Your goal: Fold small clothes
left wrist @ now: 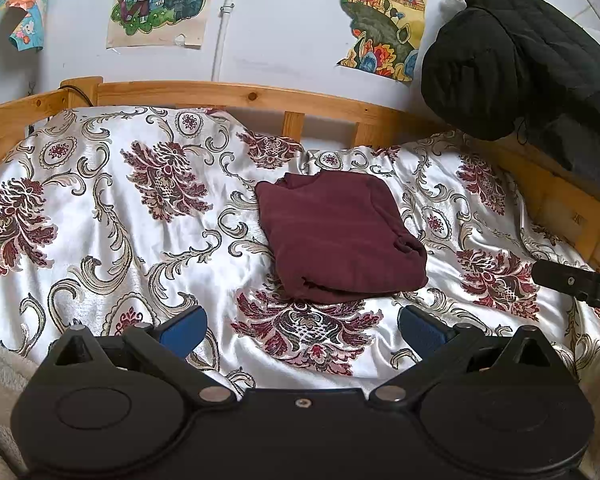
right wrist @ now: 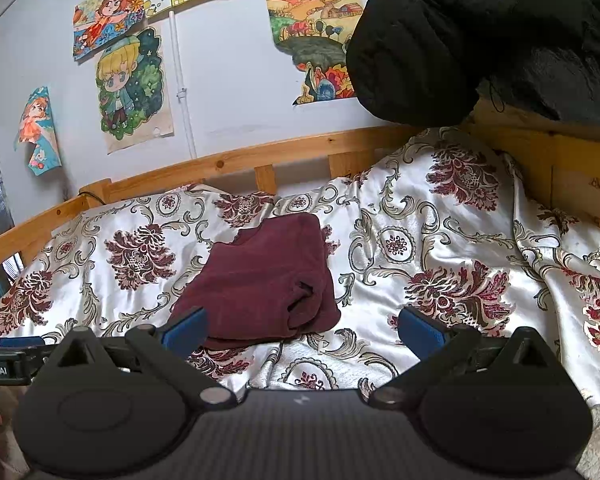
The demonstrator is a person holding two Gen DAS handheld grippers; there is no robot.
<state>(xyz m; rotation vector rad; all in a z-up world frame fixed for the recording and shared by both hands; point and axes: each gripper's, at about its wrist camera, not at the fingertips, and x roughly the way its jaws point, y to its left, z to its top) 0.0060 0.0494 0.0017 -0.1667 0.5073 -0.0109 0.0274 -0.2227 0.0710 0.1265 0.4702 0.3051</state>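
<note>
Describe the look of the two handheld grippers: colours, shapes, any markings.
Both match: the left gripper and right gripper have black plastic bodies with two round housings, angled linkage arms on silver pivot pins, and blue-padded jaws. The right gripper's camera view shows white "Robot.AI" lettering on the left gripper's black side. No cables or sleeves are visible.

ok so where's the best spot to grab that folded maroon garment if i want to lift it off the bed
Probably the near edge of the maroon garment, where the stacked folds bunch. Come in low from the front with the open left gripper, pinching all layers together so it stays folded.
</note>
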